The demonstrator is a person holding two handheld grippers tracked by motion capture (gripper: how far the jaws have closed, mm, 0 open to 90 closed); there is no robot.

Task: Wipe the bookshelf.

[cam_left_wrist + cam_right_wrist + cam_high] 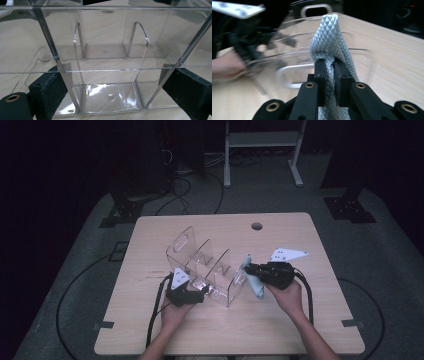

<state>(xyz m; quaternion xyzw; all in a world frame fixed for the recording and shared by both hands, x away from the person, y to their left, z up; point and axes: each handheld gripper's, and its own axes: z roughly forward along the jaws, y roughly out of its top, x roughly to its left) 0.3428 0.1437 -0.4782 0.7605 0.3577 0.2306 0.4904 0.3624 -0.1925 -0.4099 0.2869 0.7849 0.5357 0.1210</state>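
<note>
A clear plastic organizer (207, 265) with several upright compartments stands in the middle of the table. My left gripper (200, 292) is at its near left end. In the left gripper view the two black pads (47, 92) press against the outer walls of one compartment of the organizer (110, 57), so the left gripper (117, 85) is shut on it. My right gripper (255, 270) is just right of the organizer, shut on a folded pale blue quilted cloth (254, 282). In the right gripper view the cloth (329, 37) loops up out of the right gripper (330, 67), in front of the organizer (287, 57).
The wooden table (300, 330) has a round cable hole (257, 226) near its far edge. Black cables trail from both grippers off the near edge. On the floor behind stand a white frame (262, 140) and dark stand bases (350, 207).
</note>
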